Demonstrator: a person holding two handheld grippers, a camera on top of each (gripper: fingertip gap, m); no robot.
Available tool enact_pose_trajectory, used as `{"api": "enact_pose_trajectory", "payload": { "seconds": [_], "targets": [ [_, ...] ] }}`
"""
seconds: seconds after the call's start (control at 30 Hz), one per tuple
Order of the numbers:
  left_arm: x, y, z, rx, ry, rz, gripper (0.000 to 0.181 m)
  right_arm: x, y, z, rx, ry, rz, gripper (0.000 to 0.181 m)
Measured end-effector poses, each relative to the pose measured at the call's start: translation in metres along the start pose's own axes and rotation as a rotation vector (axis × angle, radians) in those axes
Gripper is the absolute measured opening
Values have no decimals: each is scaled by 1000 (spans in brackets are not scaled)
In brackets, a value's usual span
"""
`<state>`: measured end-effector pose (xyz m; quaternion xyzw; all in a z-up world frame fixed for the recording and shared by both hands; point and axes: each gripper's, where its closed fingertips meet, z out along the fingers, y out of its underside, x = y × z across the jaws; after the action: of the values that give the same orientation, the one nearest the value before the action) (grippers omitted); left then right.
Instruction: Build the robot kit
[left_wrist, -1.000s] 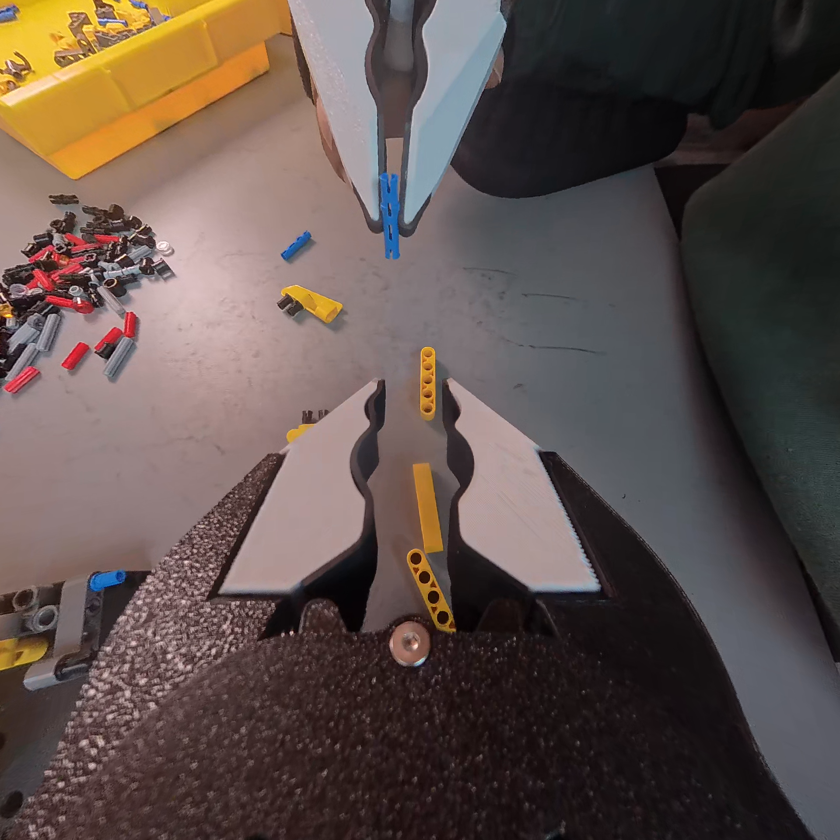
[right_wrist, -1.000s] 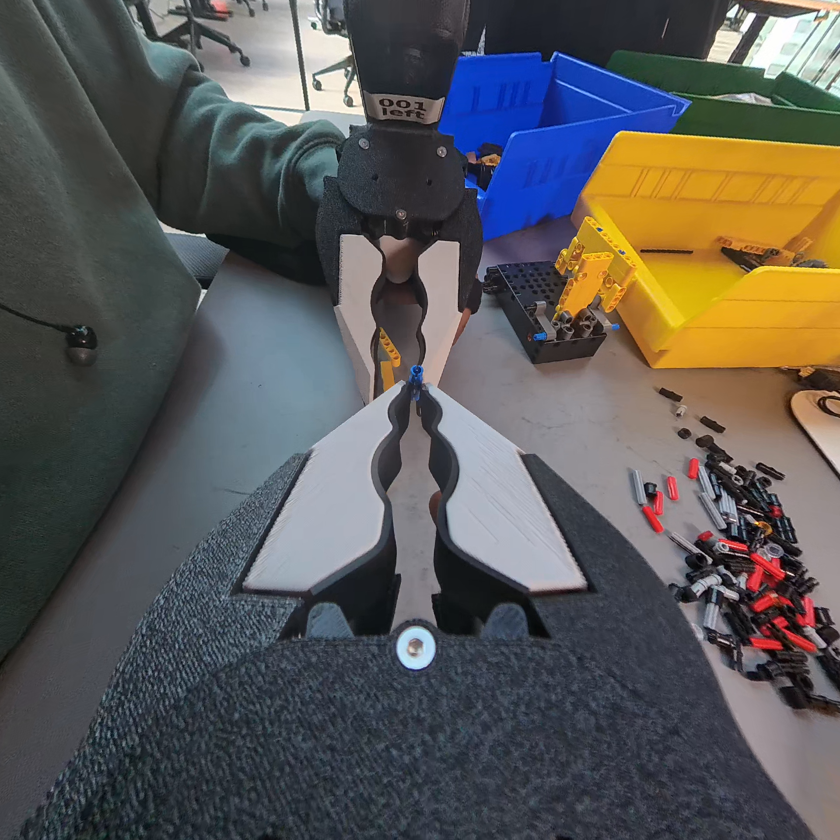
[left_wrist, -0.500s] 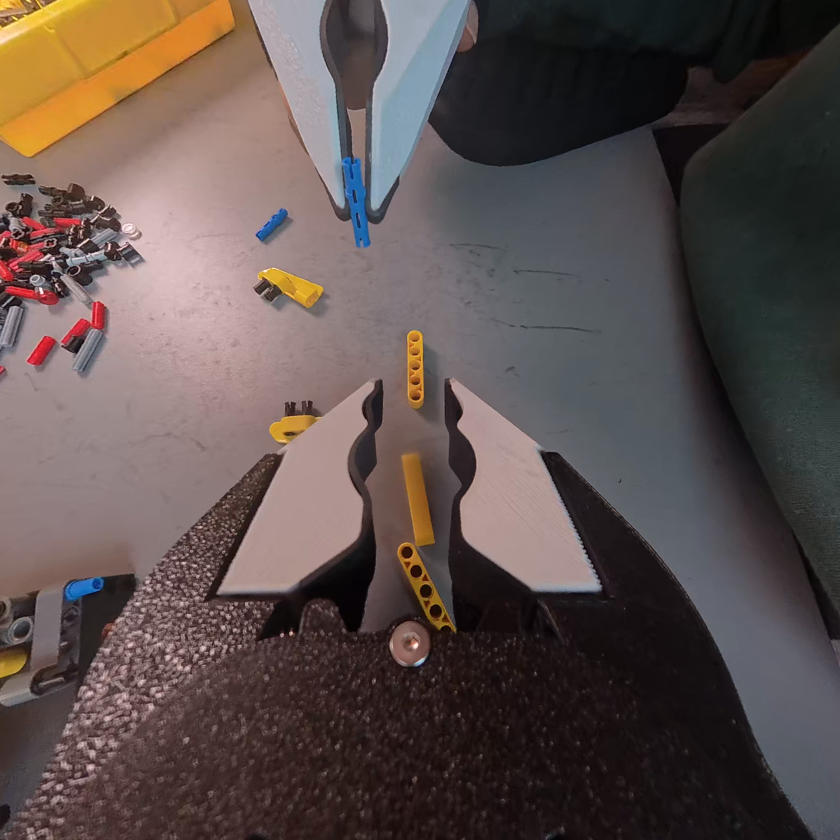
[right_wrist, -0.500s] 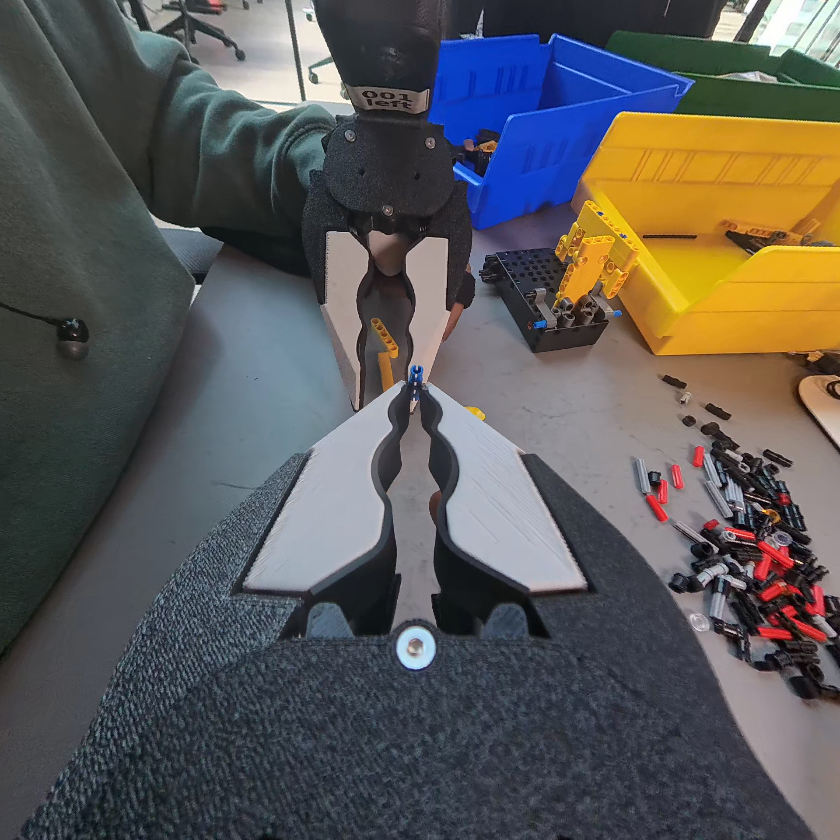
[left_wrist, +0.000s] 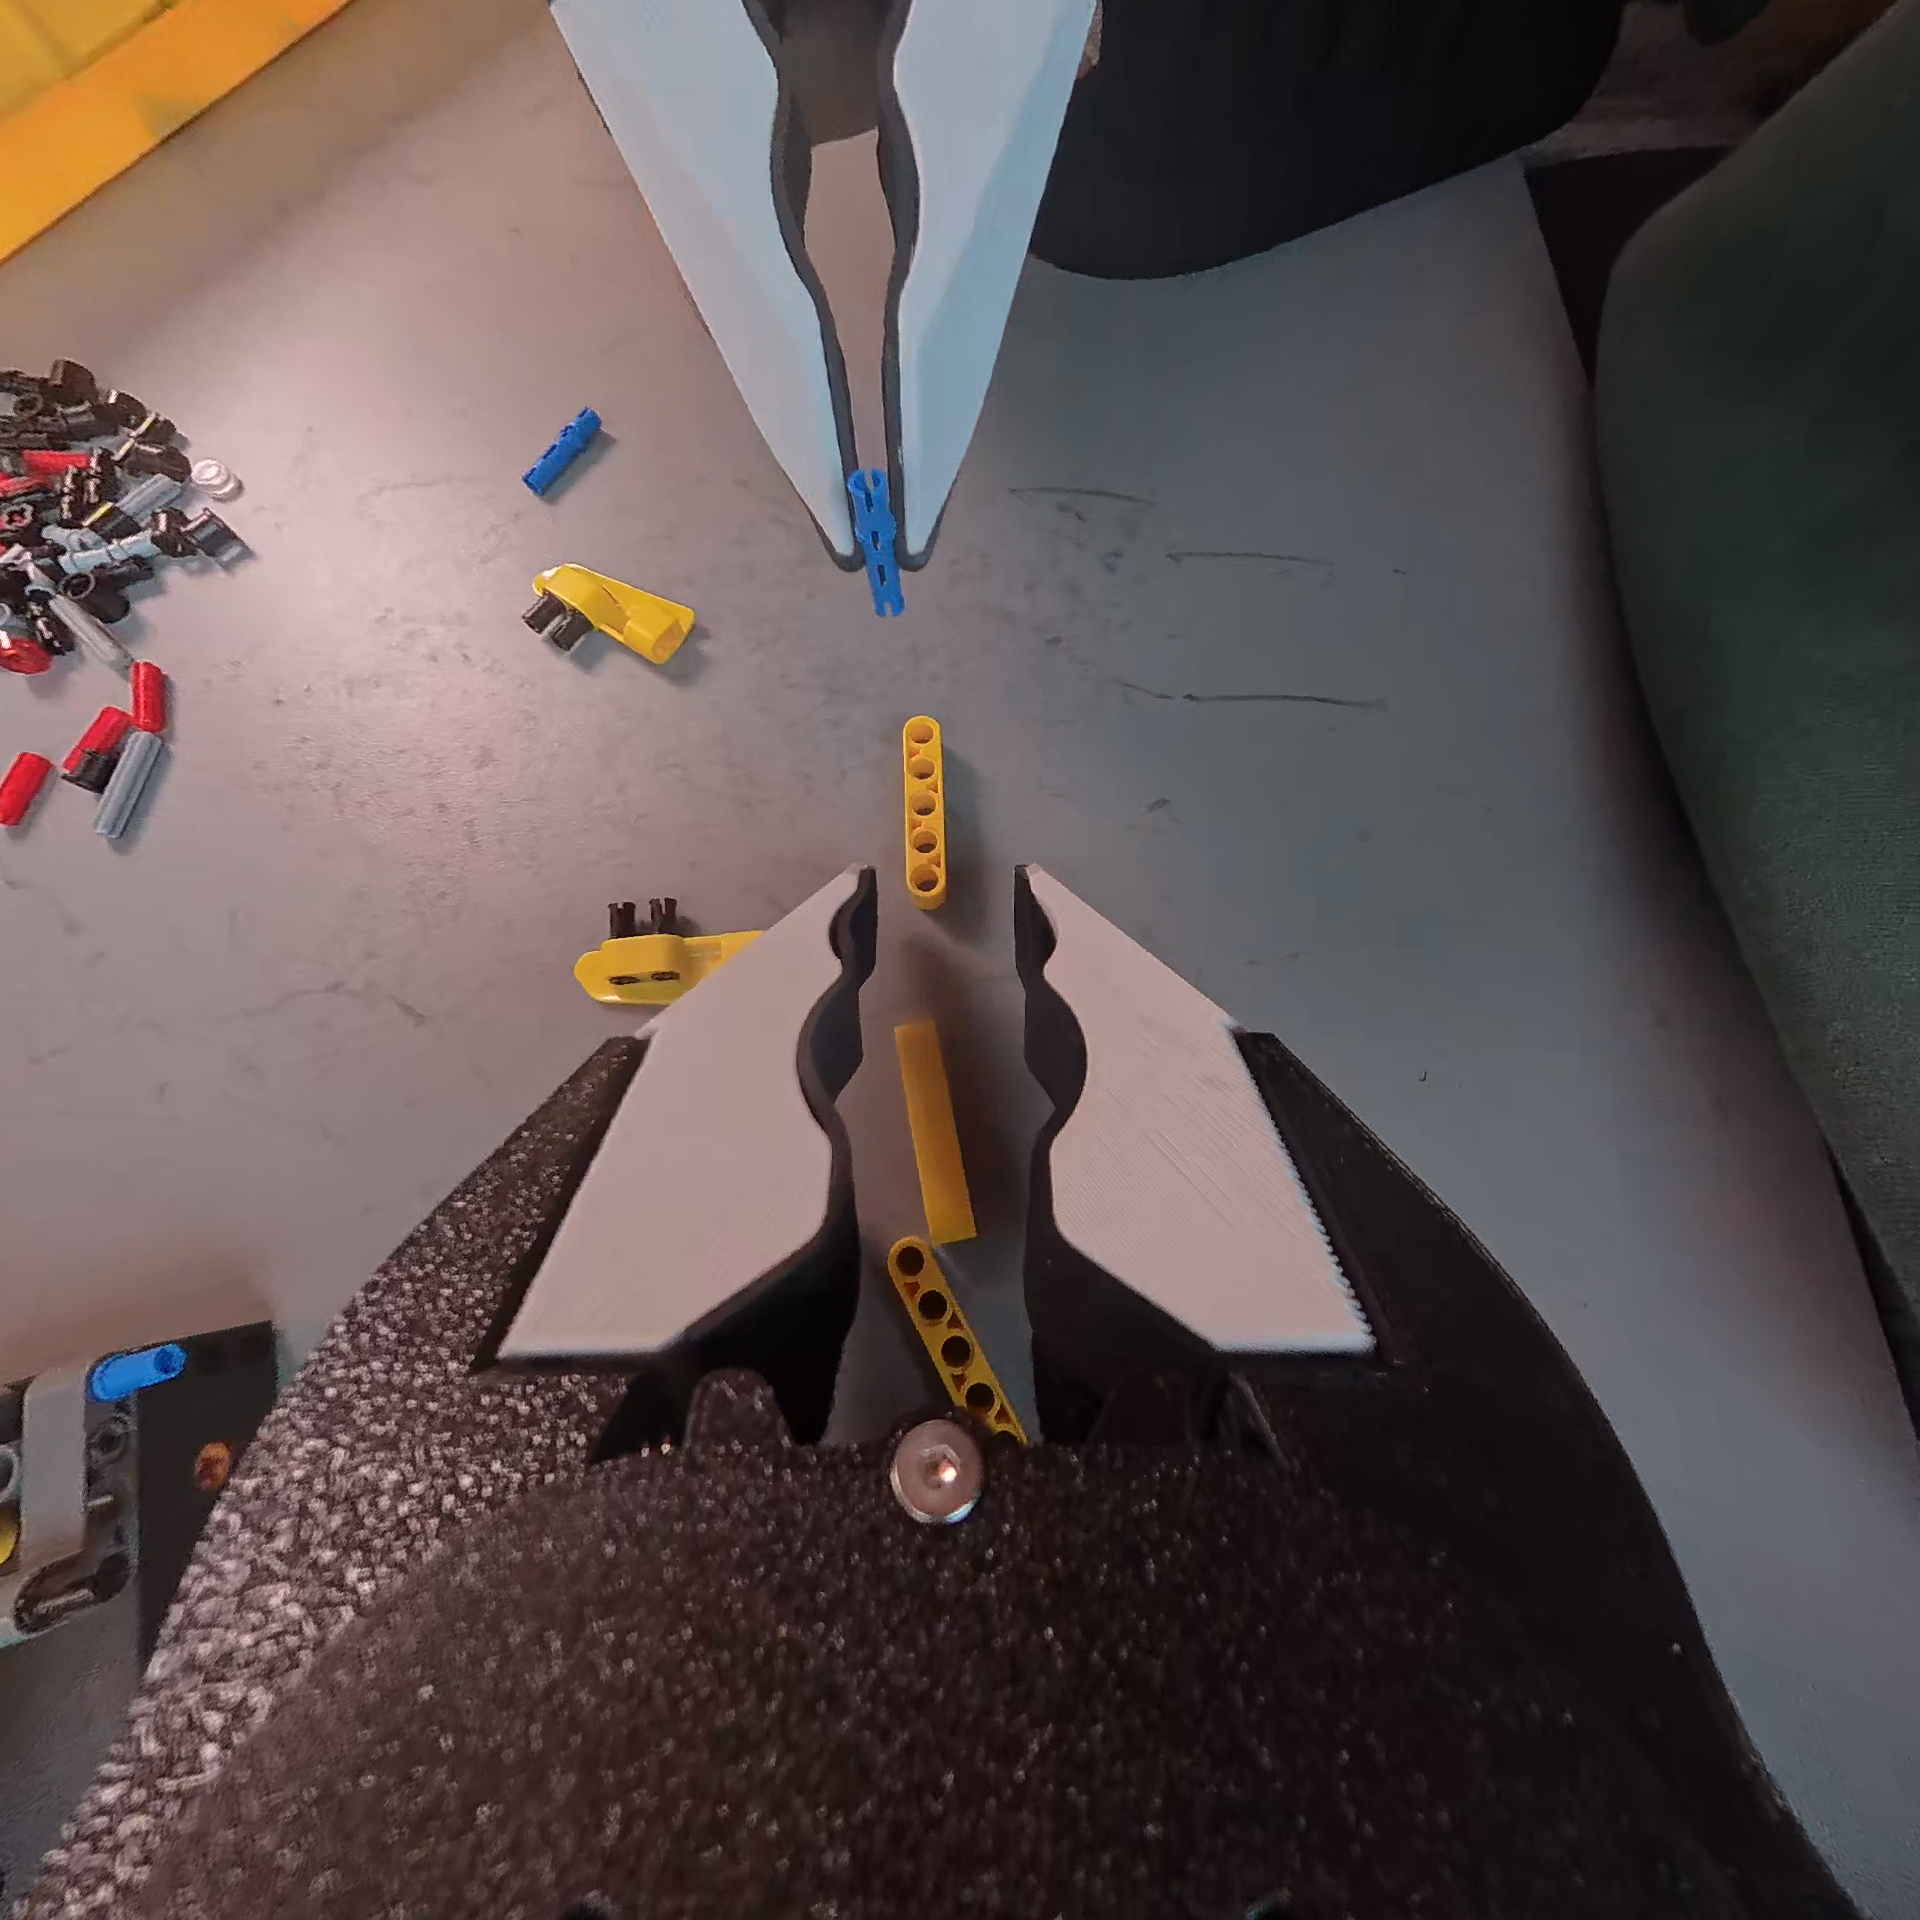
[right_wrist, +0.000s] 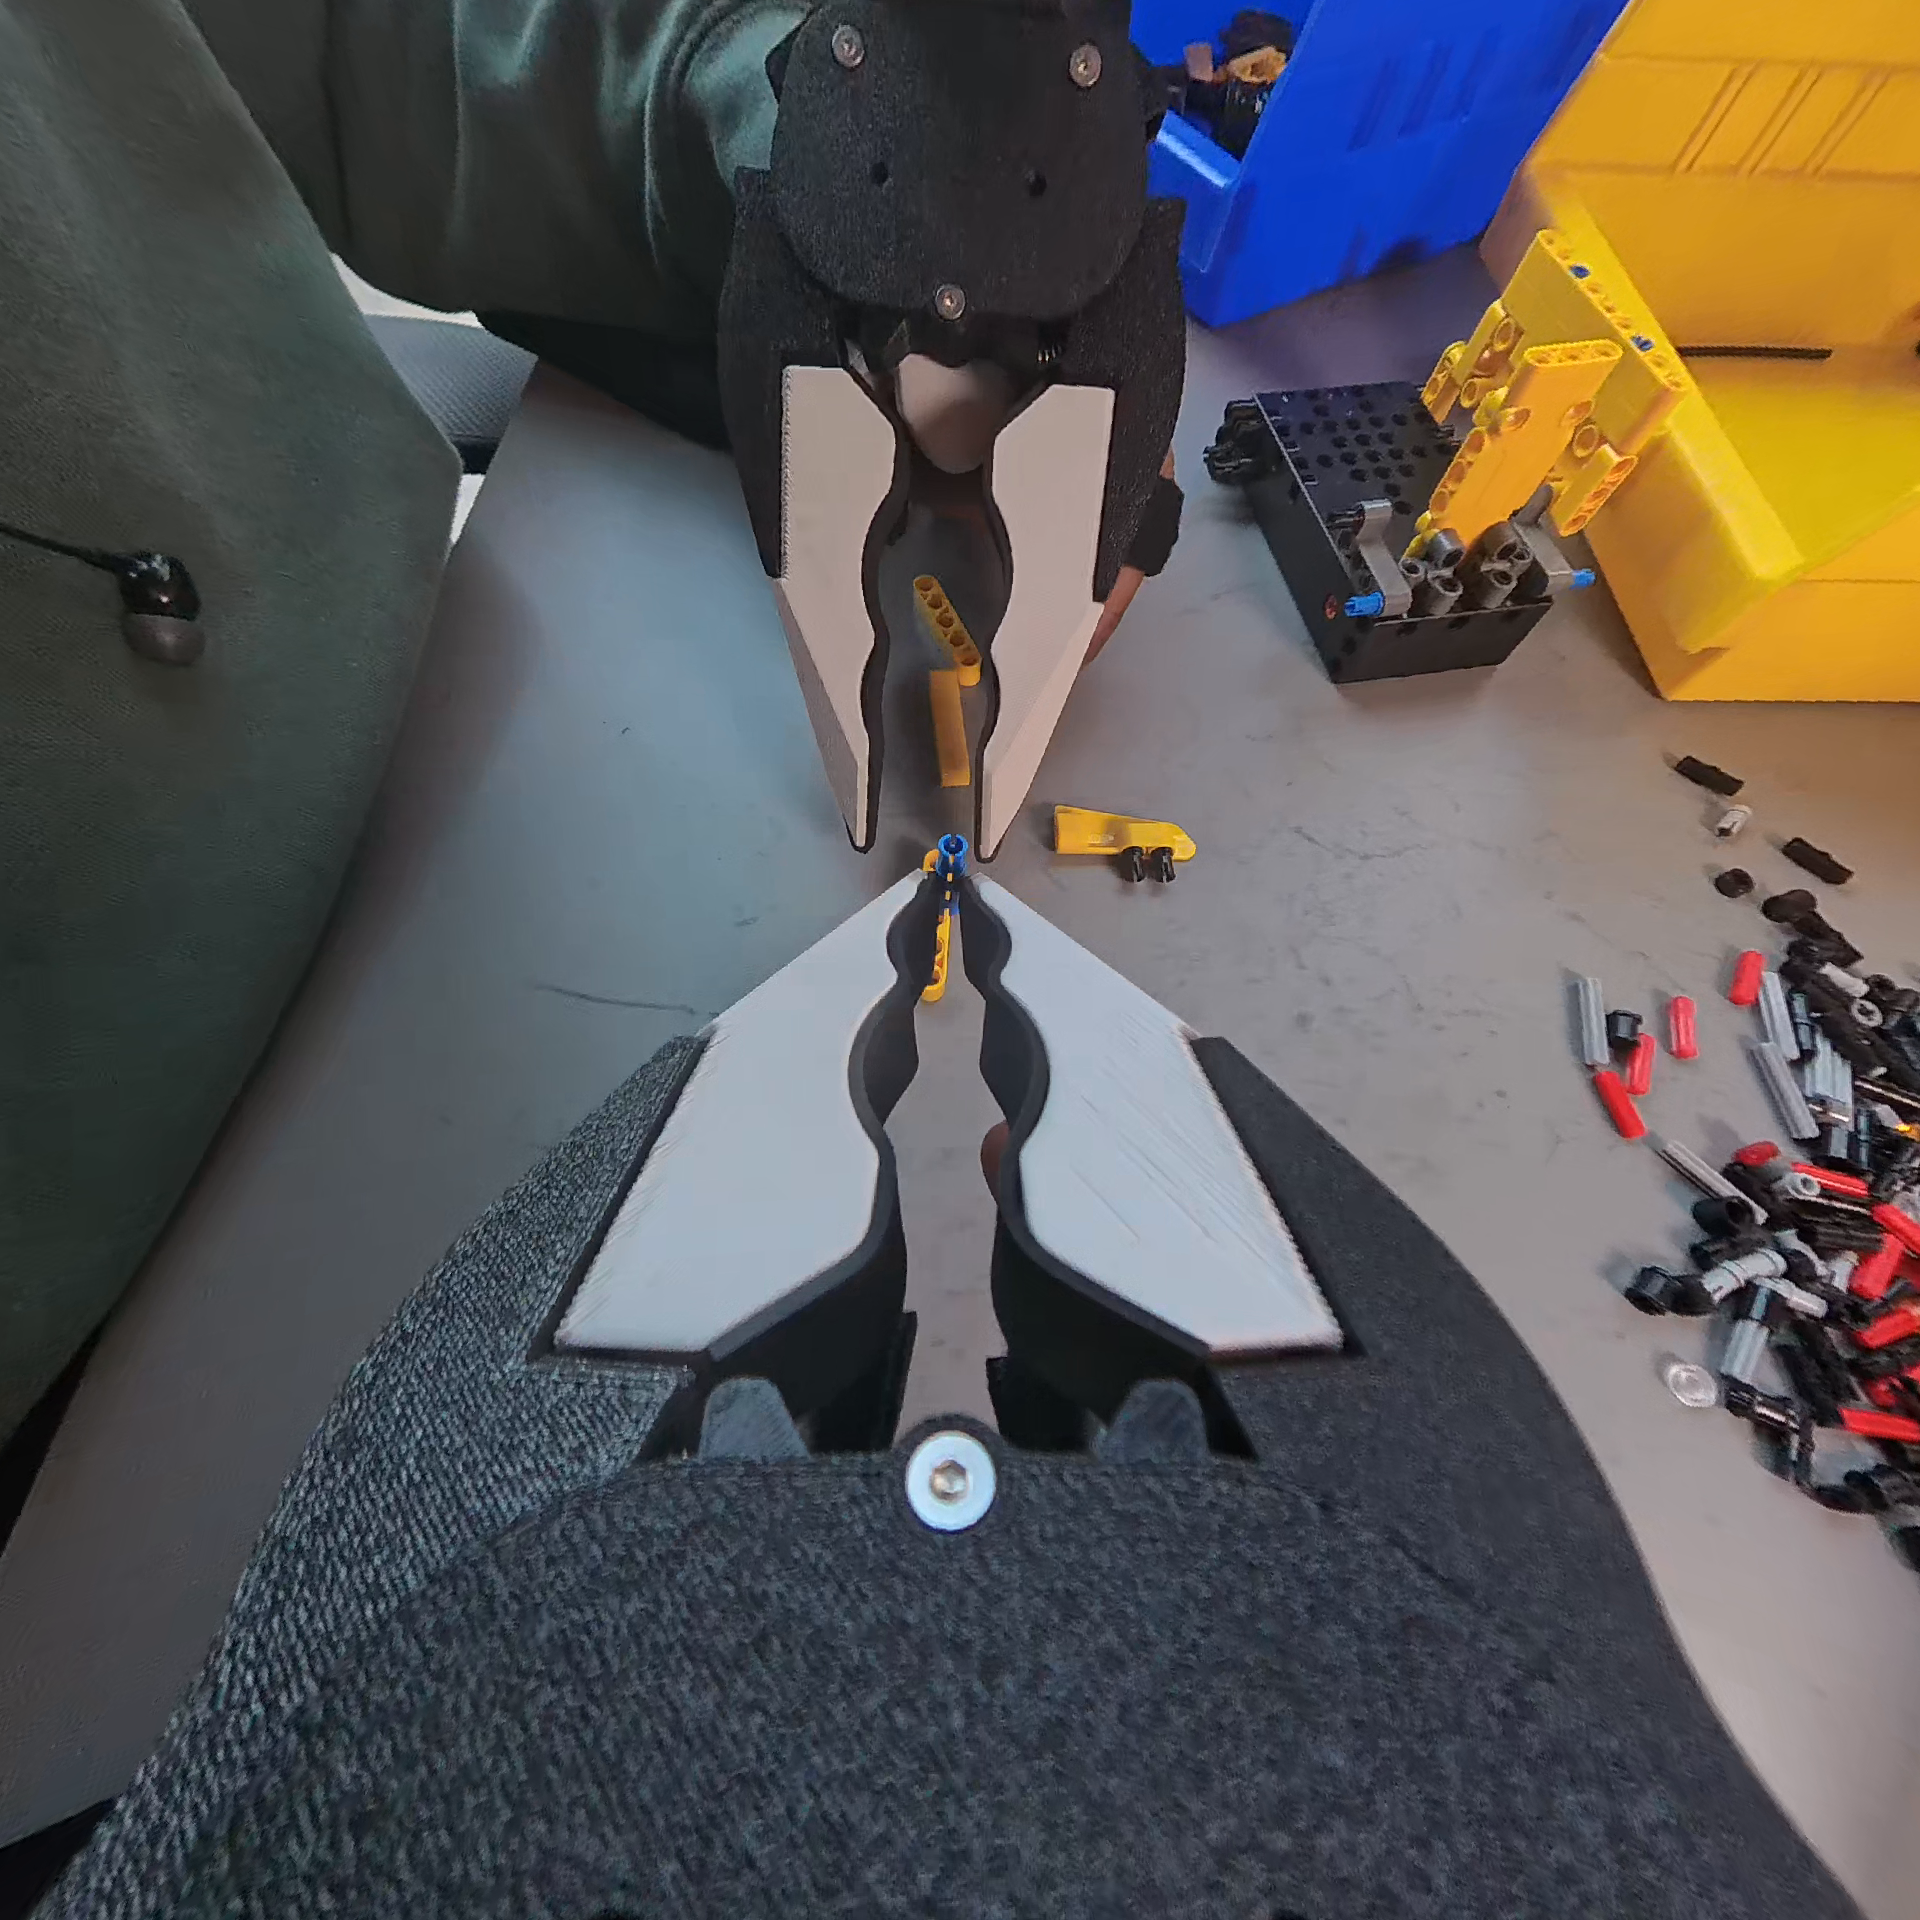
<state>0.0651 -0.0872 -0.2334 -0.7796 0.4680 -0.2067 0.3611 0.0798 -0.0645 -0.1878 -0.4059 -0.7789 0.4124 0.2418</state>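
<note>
The right gripper (right_wrist: 948, 878) stays pinched on a blue pin (left_wrist: 876, 540), whose tip pokes out past the fingertips; it has come lower and closer to the left gripper (left_wrist: 943, 883) than a second ago. The left gripper's fingers remain spread with nothing between them but the tabletop (left_wrist: 1299, 831), where a yellow beam (left_wrist: 923, 810) lies just ahead of the tips (two more yellow pieces lie farther back between the fingers). The heap of small parts (right_wrist: 1808, 1195) has slid nearer that view's left edge, and the yellow bin (right_wrist: 1766, 312) stands at the tabletop's far edge.
</note>
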Motion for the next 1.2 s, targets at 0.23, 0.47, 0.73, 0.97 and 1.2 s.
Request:
{"api": "enact_pose_trajectory", "payload": {
  "seconds": [0.23,0.47,0.73,0.97,1.2],
  "targets": [
    [3,3,2,-22,8,7,22,1,0,0,2,10,-3,3],
    [5,5,3,-36,14,14,22,1,1,1,0,13,-4,3],
    [8,6,4,-46,28,17,20,2,2,2,-4,13,-1,3],
    [8,7,4,-46,32,14,19,2,2,2,-7,17,-5,3],
    [8,7,4,-47,34,12,19,2,1,1,-7,22,-8,3]
  ]
}}
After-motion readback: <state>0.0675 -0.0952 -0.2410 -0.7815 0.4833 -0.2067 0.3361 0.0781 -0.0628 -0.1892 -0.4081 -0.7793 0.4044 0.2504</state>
